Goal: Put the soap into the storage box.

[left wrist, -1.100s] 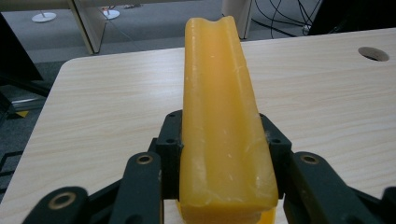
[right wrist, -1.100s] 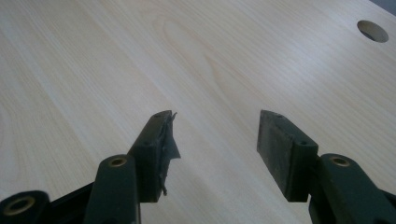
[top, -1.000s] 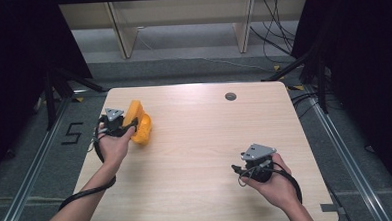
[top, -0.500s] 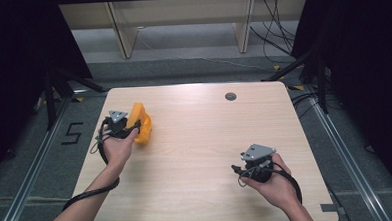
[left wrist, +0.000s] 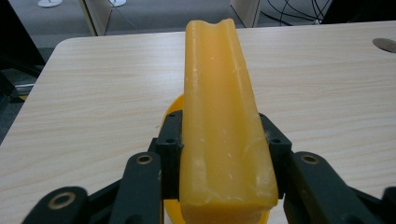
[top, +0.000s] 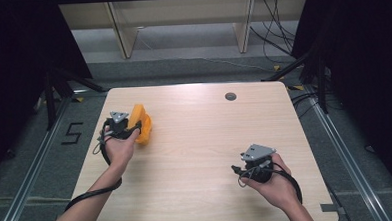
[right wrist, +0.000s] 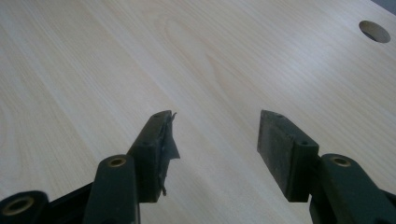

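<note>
- The left hand-held gripper squeezes the orange block tight near the worktop's left edge;
- The right hand-held gripper has its jaws wide apart, holding nothing.

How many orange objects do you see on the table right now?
1. The orange plastic scoop-like object sits at the table's left side, clamped in the left gripper; parts beneath may be hidden.

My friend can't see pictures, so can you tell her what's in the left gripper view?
Two black fingers squeeze a long yellow-orange block from both sides. The block sticks out away from the camera over a pale wooden table, with a rounder yellow part peeking out underneath.
</note>
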### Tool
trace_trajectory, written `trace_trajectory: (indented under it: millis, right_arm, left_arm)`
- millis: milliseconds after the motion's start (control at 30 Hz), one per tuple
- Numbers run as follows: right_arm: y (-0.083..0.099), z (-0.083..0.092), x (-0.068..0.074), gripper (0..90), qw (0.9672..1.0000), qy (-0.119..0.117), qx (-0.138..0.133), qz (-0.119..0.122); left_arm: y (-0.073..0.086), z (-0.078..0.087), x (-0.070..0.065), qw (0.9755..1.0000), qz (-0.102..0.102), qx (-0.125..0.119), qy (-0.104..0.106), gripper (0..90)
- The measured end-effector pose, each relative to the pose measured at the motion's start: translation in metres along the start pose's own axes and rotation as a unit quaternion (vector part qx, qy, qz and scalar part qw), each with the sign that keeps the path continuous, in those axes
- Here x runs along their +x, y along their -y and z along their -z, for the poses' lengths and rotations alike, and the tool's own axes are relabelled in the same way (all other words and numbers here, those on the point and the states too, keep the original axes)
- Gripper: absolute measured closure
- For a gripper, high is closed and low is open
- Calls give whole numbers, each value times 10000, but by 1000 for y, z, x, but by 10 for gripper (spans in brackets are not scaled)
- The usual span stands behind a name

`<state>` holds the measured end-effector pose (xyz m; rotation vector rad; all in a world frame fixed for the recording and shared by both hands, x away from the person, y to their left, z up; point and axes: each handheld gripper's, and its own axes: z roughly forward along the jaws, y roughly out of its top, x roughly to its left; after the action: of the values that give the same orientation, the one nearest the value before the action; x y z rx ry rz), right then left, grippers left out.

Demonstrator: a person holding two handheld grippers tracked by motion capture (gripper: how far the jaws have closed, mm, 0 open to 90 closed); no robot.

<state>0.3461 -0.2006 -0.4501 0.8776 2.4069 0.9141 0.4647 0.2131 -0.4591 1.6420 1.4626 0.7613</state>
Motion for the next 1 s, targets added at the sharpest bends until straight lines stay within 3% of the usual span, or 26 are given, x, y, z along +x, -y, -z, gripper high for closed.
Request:
trace_trajectory:
  millis: [700,933,1000]
  right_arm:
    - [-1,-1,0,459,10000,-9,19,57]
    - [0,-1,2,457,10000,-32,45,-39]
    - [0,-2,1,456,10000,-28,44,31]
  left_arm:
    - [4,-8,-5,9999,33,102,19,603]
    - [4,-8,-6,9999,-87,138,41,601]
    - [4,-8,-6,9998,-112,150,55,598]
